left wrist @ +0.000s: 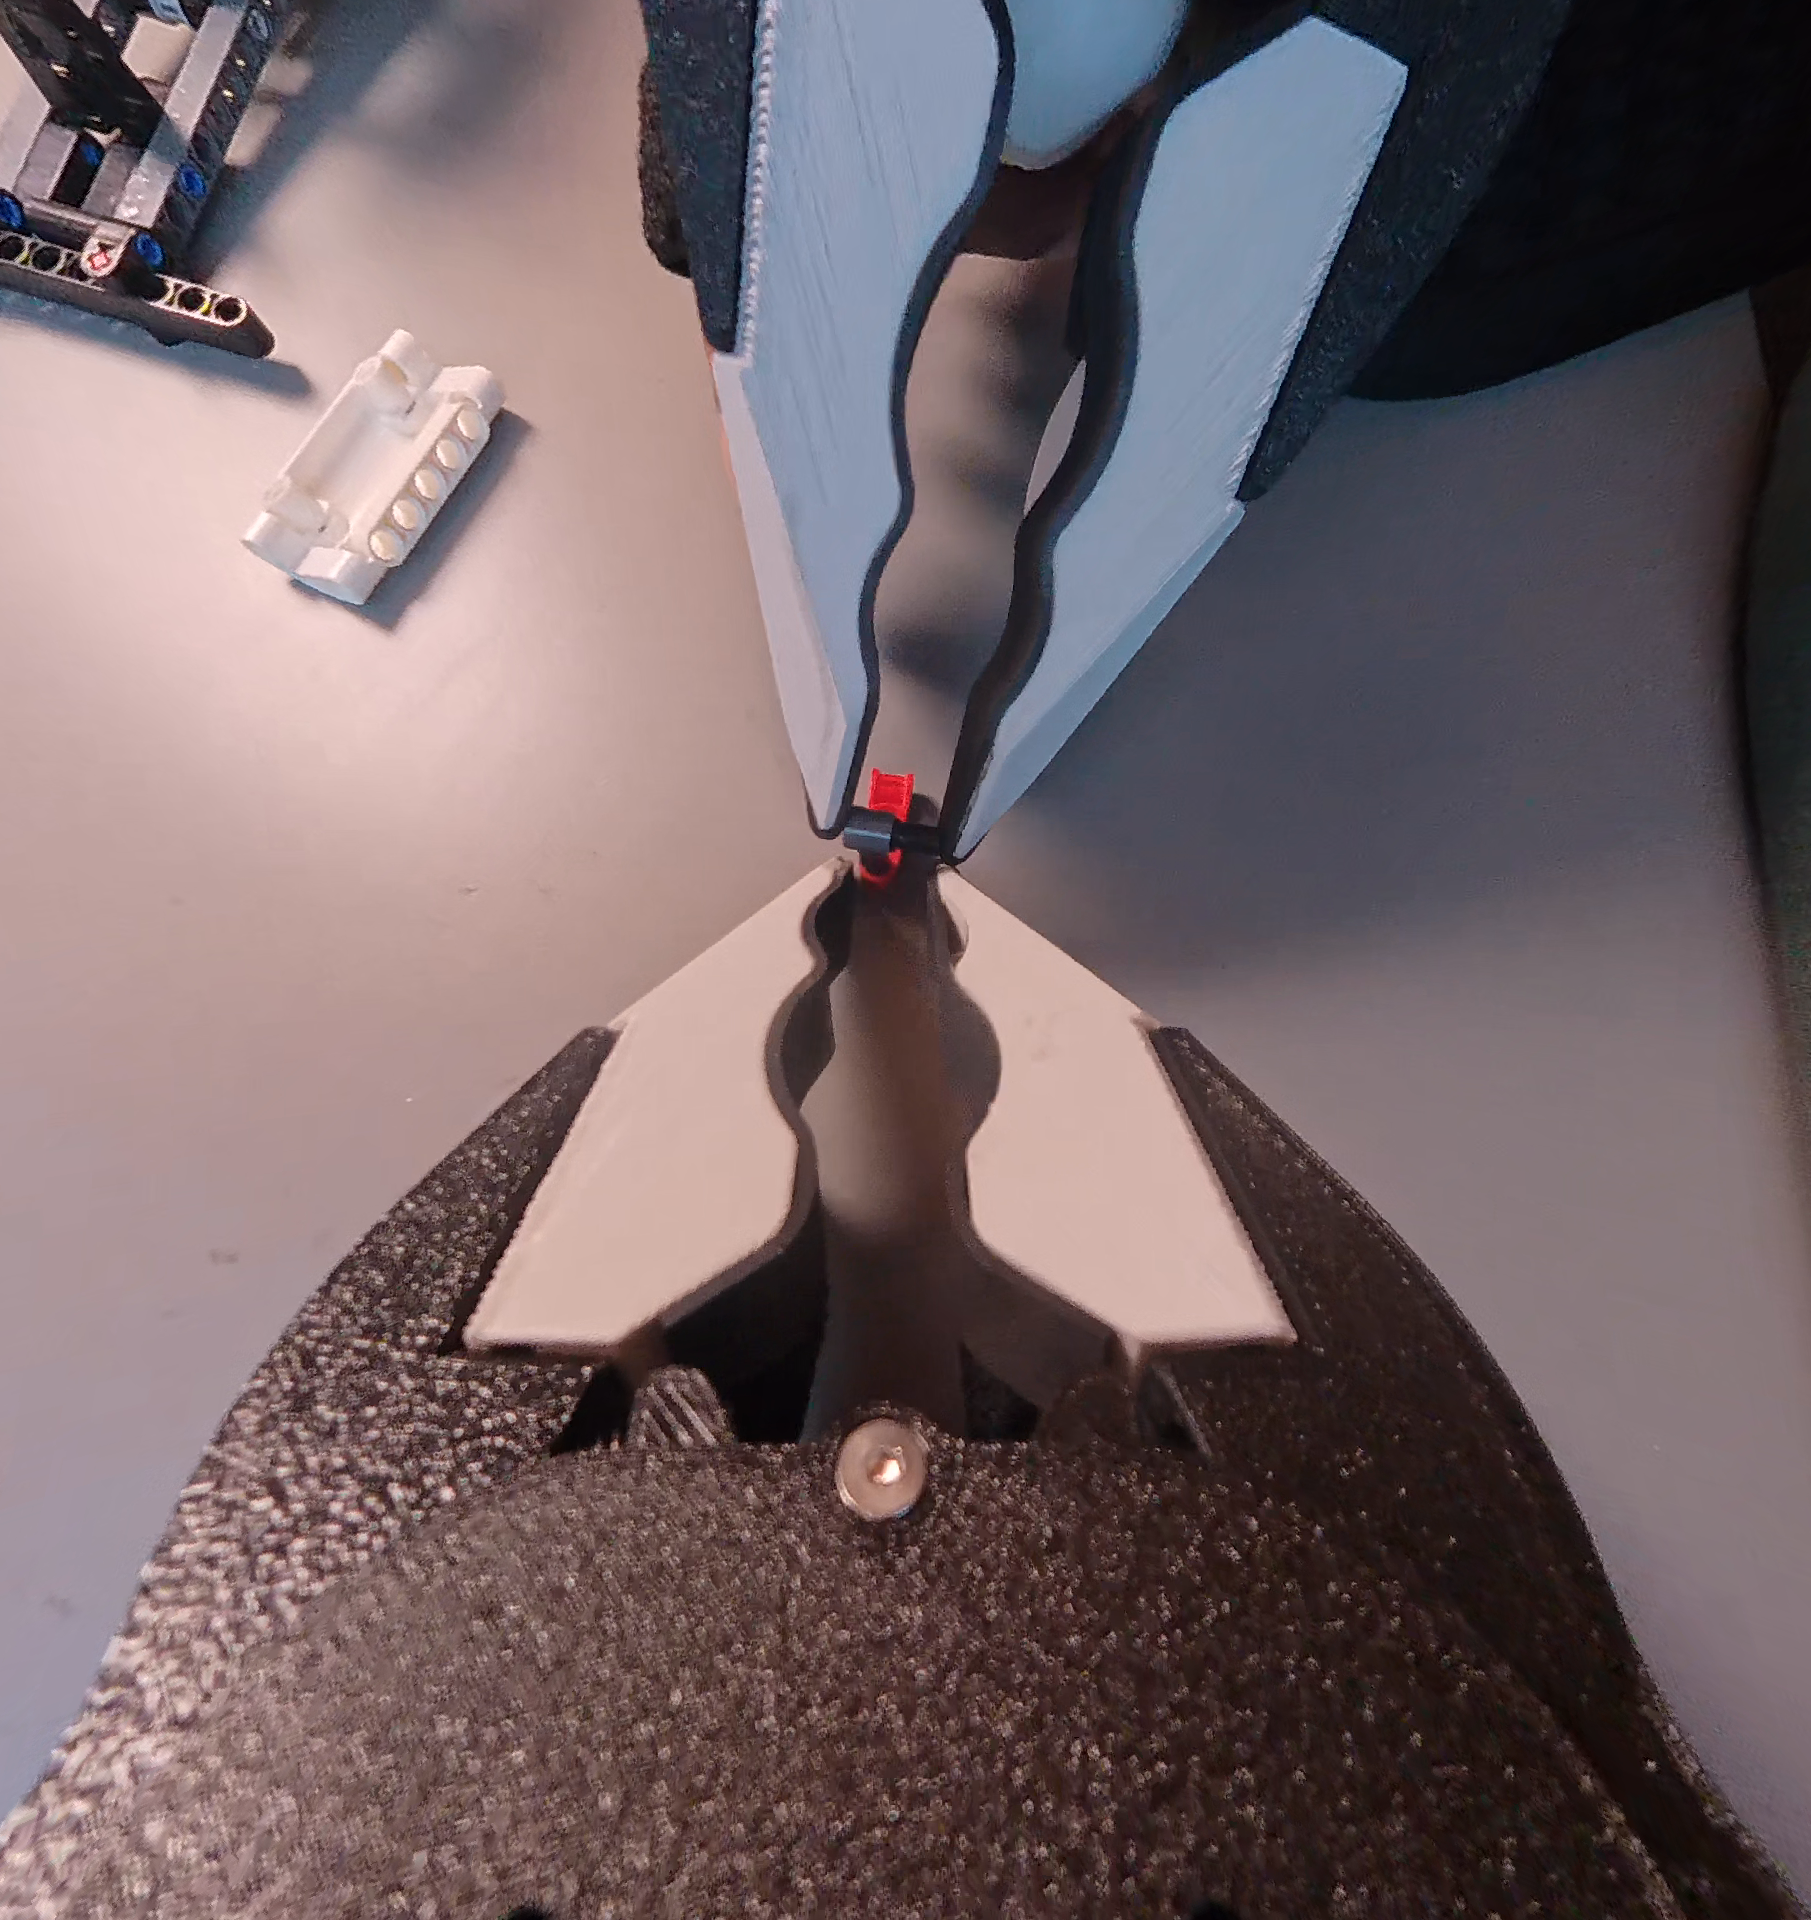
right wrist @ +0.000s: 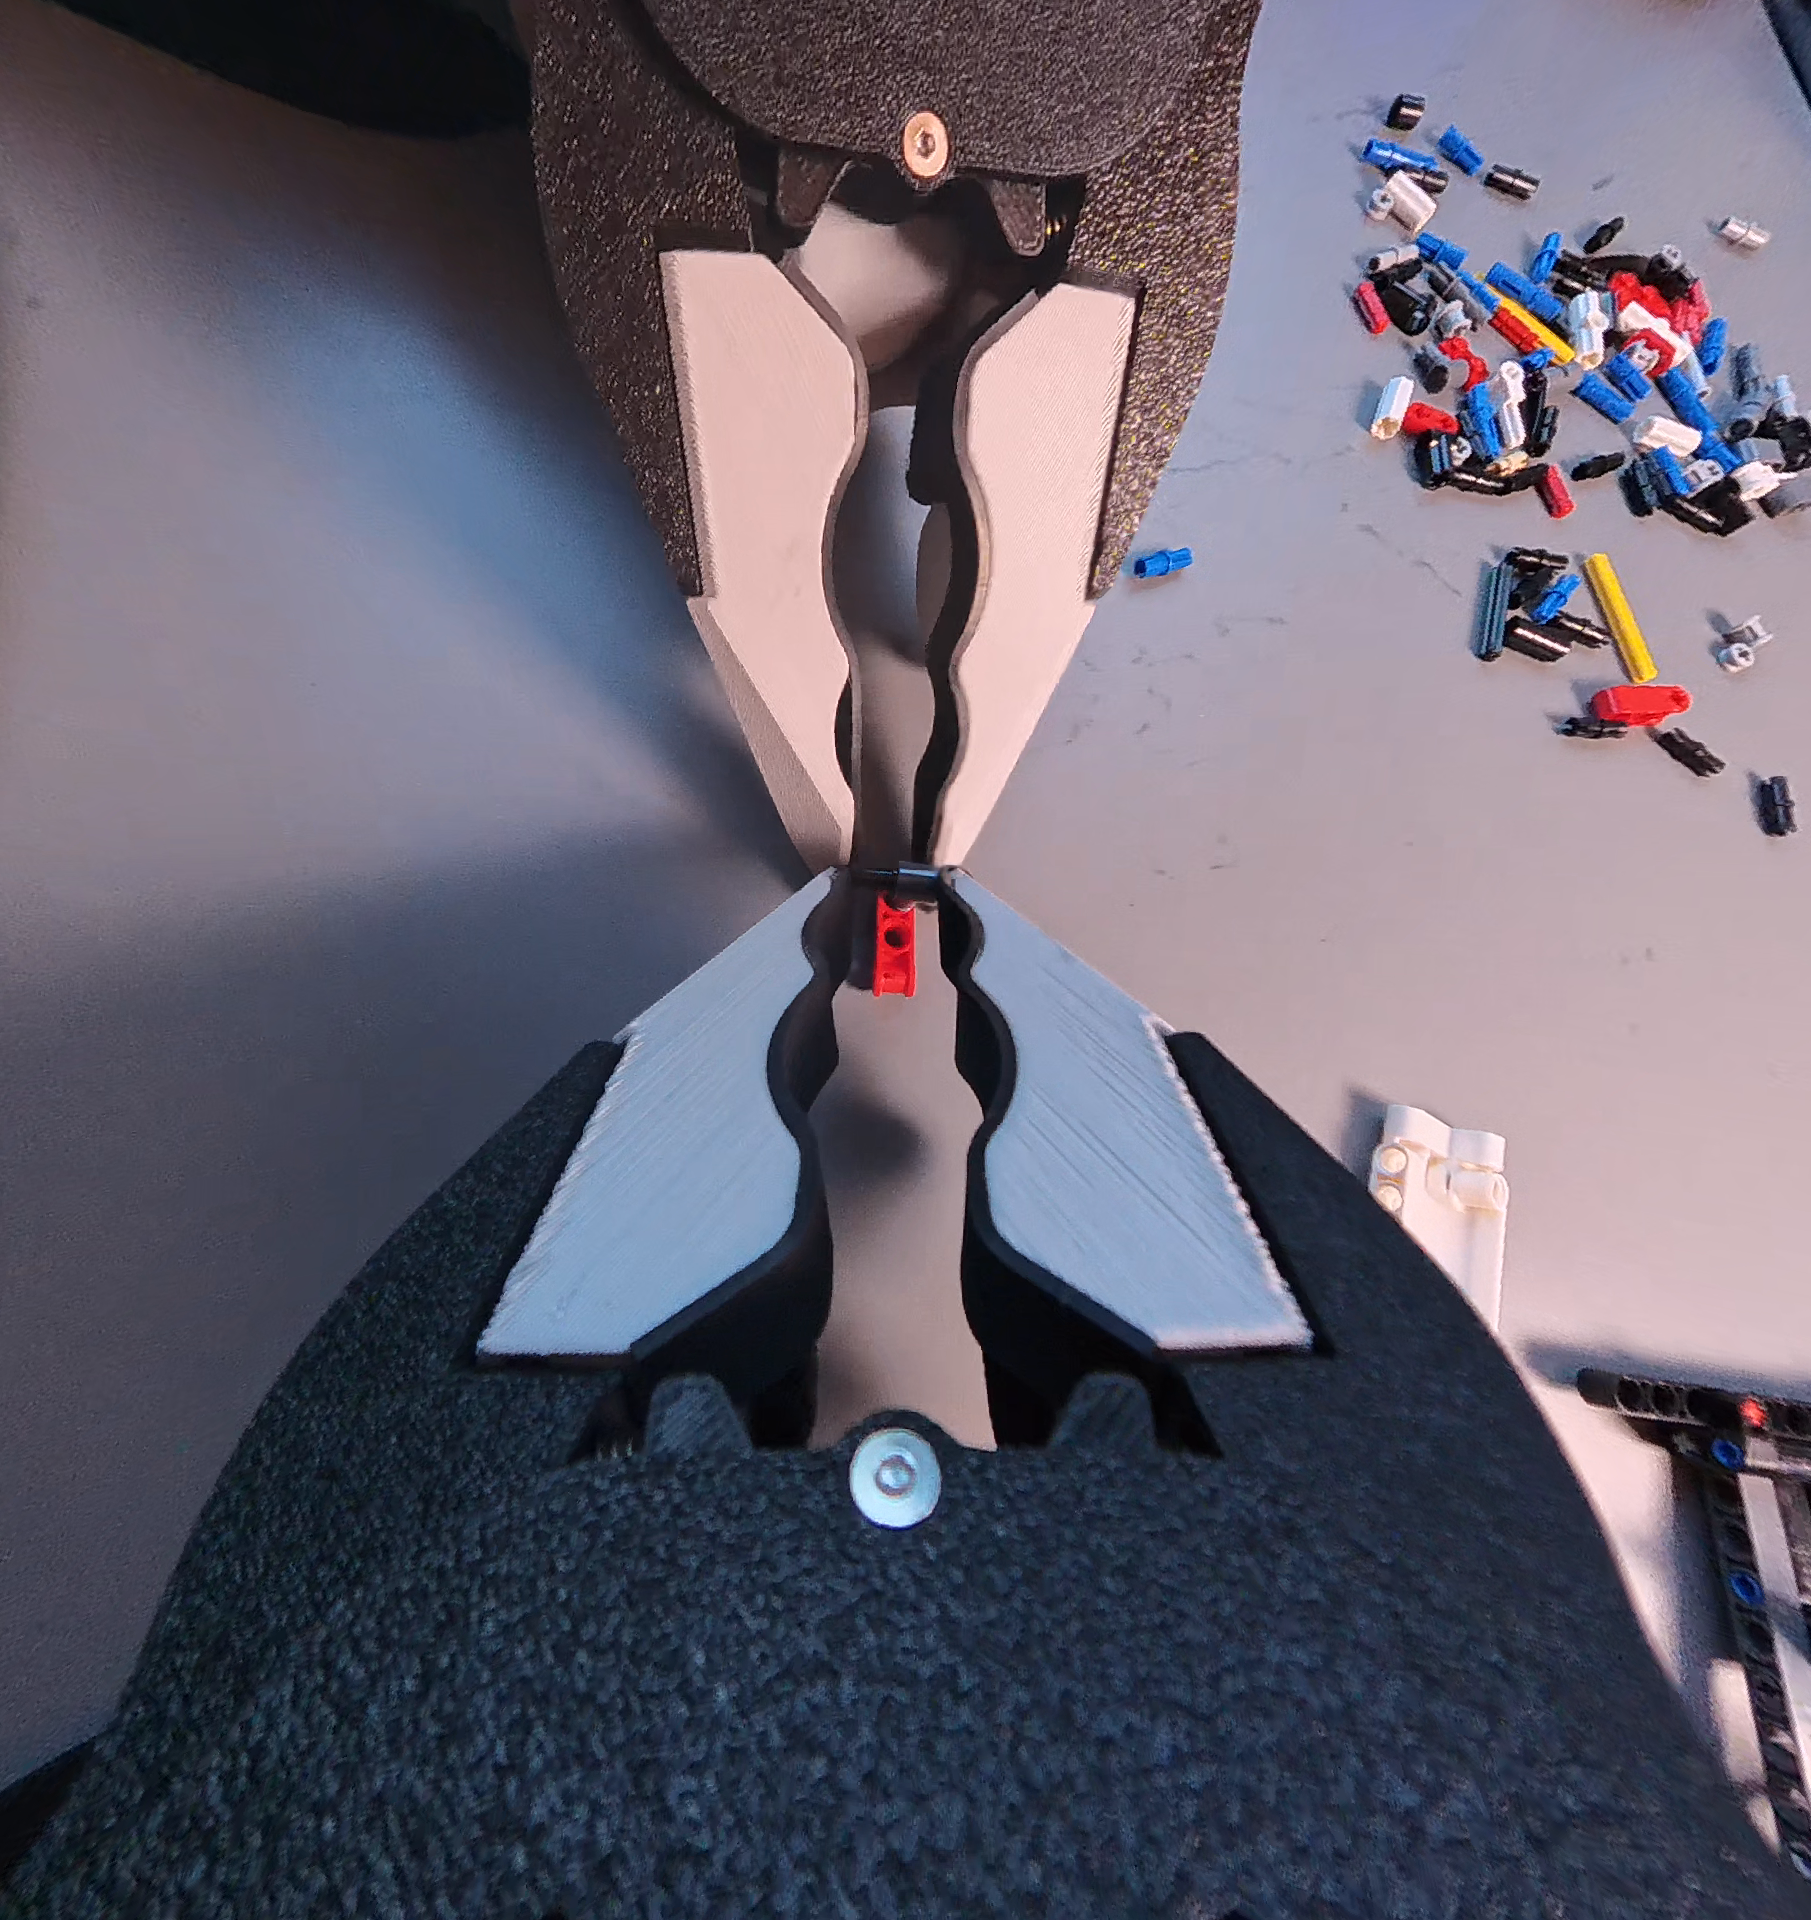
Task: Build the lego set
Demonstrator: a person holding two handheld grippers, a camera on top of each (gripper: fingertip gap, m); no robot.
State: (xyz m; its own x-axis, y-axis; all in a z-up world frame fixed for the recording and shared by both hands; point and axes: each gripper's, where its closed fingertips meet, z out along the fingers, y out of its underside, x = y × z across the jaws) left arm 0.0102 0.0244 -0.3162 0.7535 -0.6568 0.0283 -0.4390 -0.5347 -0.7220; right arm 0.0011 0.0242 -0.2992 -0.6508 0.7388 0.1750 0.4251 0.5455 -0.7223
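My two grippers meet tip to tip above the grey table (left wrist: 309,935). A small red connector (right wrist: 893,945) lies between the fingers of my right gripper (right wrist: 893,881). A black pin (right wrist: 906,876) crosses its far end, clamped between the right fingertips. My left gripper (left wrist: 890,871) is nearly shut, with its tips on the red end that pokes past the pin (left wrist: 880,831). The red connector (left wrist: 890,790) also shows in the left wrist view, inside the right gripper (left wrist: 890,842). The left gripper (right wrist: 890,854) reaches in from the top of the right wrist view.
A white panel piece (left wrist: 381,478) lies on the table and also shows in the right wrist view (right wrist: 1446,1195). A black and grey beam frame (left wrist: 80,208) stands beyond it. A pile of loose small parts (right wrist: 1587,353), a yellow axle (right wrist: 1618,618) and a stray blue pin (right wrist: 1161,562) lie at the right. Left and right tips are no more than a few centimetres apart.
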